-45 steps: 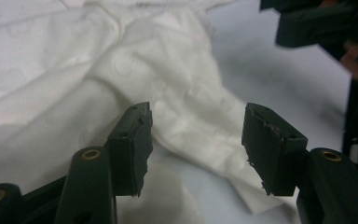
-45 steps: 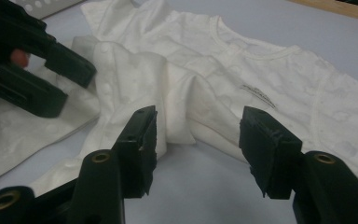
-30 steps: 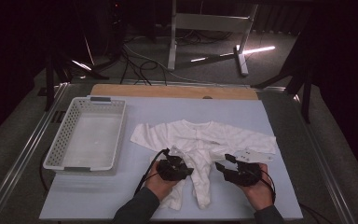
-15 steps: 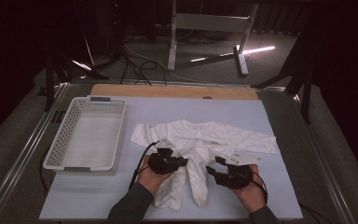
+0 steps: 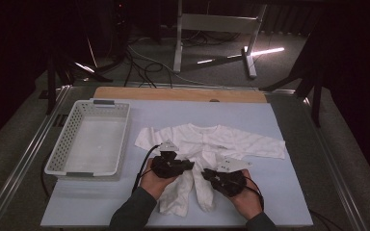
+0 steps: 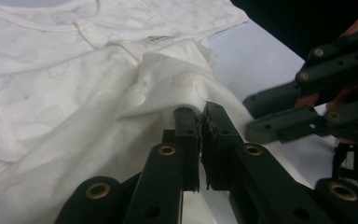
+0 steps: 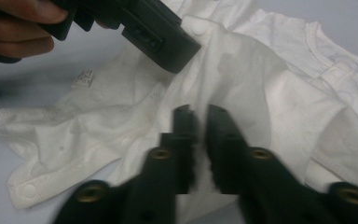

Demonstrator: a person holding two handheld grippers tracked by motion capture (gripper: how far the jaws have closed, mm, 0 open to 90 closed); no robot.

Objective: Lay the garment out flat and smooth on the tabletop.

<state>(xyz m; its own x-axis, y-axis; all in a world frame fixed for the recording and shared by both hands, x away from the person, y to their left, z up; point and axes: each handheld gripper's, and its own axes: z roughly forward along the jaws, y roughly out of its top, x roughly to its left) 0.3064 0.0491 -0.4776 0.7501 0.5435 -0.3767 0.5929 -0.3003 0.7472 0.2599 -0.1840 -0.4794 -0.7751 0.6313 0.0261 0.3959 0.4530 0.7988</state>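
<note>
Pinching the white baby romper [image 5: 207, 144] near its crotch, left gripper [image 6: 200, 116] and right gripper [image 7: 199, 116] both clench limp, light cloth that will sag unless legs are lifted together.

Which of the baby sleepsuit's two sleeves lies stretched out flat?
The sleeve pointing away from the white basket, lying long and straight; the basket-side sleeve is short and bunched.

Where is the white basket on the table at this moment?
In the high view the white basket stands on the table's left side, left of the baby suit.
</note>
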